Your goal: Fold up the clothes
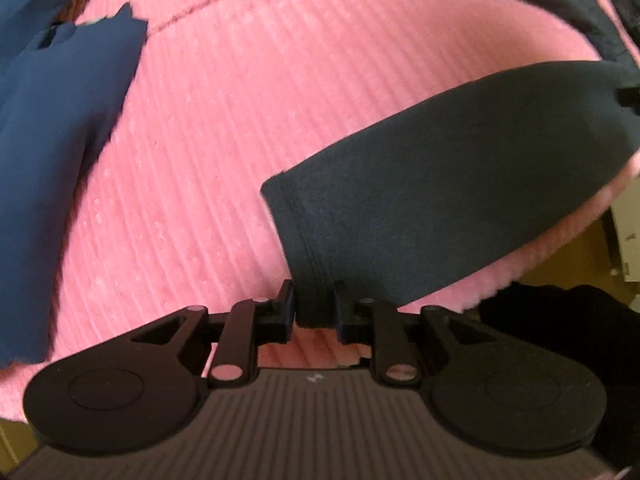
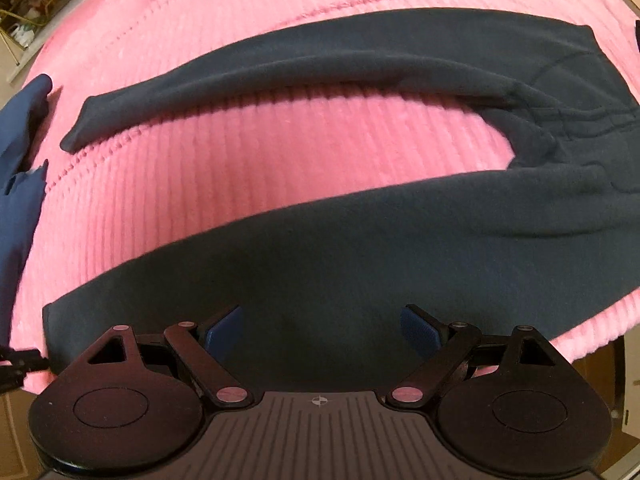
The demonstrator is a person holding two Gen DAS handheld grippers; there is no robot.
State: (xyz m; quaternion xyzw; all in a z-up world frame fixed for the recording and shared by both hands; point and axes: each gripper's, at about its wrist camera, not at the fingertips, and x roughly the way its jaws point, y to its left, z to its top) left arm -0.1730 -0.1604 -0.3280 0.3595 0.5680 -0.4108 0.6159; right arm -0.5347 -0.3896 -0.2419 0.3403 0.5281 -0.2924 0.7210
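Dark grey sweatpants [image 2: 360, 240] lie spread on a pink ribbed blanket [image 2: 240, 160], both legs running left from the waist at the right. In the left wrist view my left gripper [image 1: 314, 304] is shut on the cuff of the near leg [image 1: 440, 200]. In the right wrist view my right gripper [image 2: 322, 328] is open, its blue pads either side of the near leg's lower edge, with fabric between them. The far leg [image 2: 280, 68] lies flat further back.
A navy blue garment [image 1: 48, 140] lies at the left of the blanket, also in the right wrist view [image 2: 20, 168]. The blanket's front edge drops off near the right gripper [image 2: 580, 336]. Clutter and a floor show beyond the far left corner.
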